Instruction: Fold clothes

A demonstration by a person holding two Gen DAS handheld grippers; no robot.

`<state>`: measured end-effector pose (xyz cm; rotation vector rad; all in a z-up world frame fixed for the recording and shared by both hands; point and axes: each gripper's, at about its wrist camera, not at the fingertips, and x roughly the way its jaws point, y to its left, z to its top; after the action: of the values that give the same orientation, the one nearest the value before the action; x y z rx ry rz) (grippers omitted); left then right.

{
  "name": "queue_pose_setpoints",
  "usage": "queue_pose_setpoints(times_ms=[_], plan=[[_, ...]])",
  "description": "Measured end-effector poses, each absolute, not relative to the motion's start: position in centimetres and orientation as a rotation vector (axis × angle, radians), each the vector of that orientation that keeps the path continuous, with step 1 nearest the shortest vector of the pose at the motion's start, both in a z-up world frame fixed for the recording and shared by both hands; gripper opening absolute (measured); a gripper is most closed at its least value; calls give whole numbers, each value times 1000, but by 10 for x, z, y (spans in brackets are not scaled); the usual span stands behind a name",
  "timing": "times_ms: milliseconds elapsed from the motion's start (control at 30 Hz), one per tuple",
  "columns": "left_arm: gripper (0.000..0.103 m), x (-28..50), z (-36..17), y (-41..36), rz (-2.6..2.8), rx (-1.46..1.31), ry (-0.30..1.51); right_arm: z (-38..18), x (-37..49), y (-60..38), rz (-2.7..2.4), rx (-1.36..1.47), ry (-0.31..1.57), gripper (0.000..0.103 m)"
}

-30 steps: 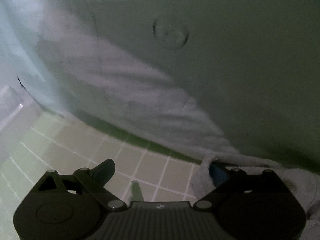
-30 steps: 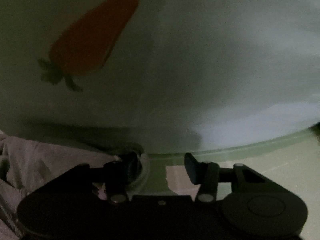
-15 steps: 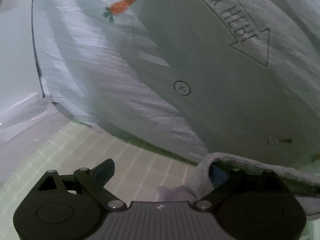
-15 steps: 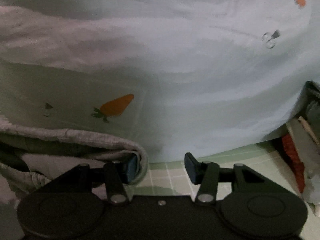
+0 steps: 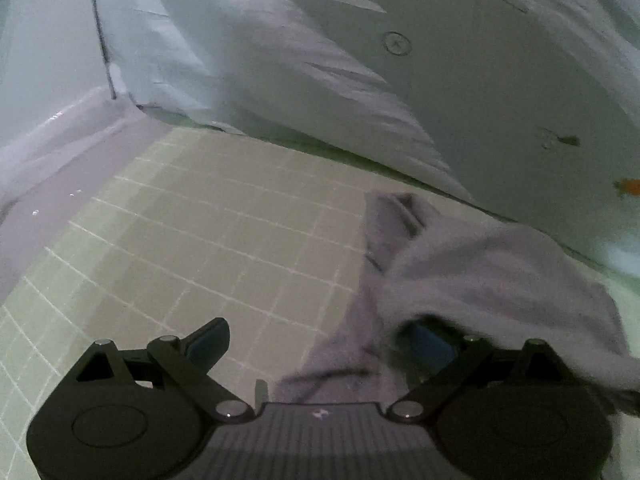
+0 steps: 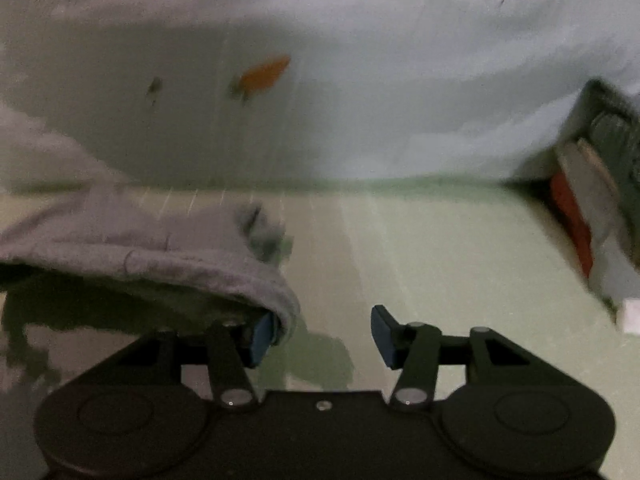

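A grey garment (image 5: pixel 480 264) lies crumpled on the green grid mat (image 5: pixel 220 220) at the right of the left wrist view. One fold is draped over the right finger of my left gripper (image 5: pixel 318 342), whose jaws stand wide apart. In the right wrist view the same grey garment (image 6: pixel 140 240) hangs by its hem over the left finger of my right gripper (image 6: pixel 322 334), which is also open. Nothing is pinched between either pair of fingers. The cloth partly hides both covered fingertips.
A pale sheet (image 5: pixel 500 80) printed with orange carrots (image 6: pixel 264 74) and black marks hangs behind the mat in both views. Stacked items with a red part (image 6: pixel 568 216) stand at the right edge of the right wrist view. A whitish ledge (image 5: pixel 60 148) borders the mat's left side.
Both grippers have drawn back from the pale sheet, so much more of the mat shows. The grey garment stays hooked over the same fingers. The jaws stay apart.
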<state>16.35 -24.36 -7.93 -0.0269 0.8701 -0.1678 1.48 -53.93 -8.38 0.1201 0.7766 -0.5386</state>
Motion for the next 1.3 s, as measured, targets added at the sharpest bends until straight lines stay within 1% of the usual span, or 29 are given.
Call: queue_pose_setpoints(times_ms=[33, 100, 167, 267, 433, 600, 700, 800, 1000, 1300], plan=[[97, 160, -77, -244, -198, -25, 865, -83, 14, -537, -528, 118, 778, 54], [98, 155, -71, -245, -252, -31, 853, -78, 12, -532, -499, 120, 762, 60], [99, 152, -67, -246, -282, -38, 841, -74, 11, -527, -475, 124, 736, 68], [99, 155, -71, -252, -291, -39, 836, -68, 12, -523, -449, 132, 702, 75], [99, 173, -95, -264, -239, 18, 965, -81, 34, -531, -462, 184, 769, 76], [99, 181, -107, -269, -244, 43, 1015, -95, 48, -533, -464, 189, 827, 76], [99, 182, -105, -269, -260, 49, 1016, -98, 52, -533, -460, 190, 843, 76], [99, 173, -89, -266, -291, 62, 966, -89, 48, -532, -457, 204, 820, 76], [99, 136, -60, -242, -288, 74, 900, -69, 16, -522, -435, 205, 773, 81], [99, 82, -77, -185, -237, 87, 1012, -81, -68, -496, -459, 317, 844, 83]])
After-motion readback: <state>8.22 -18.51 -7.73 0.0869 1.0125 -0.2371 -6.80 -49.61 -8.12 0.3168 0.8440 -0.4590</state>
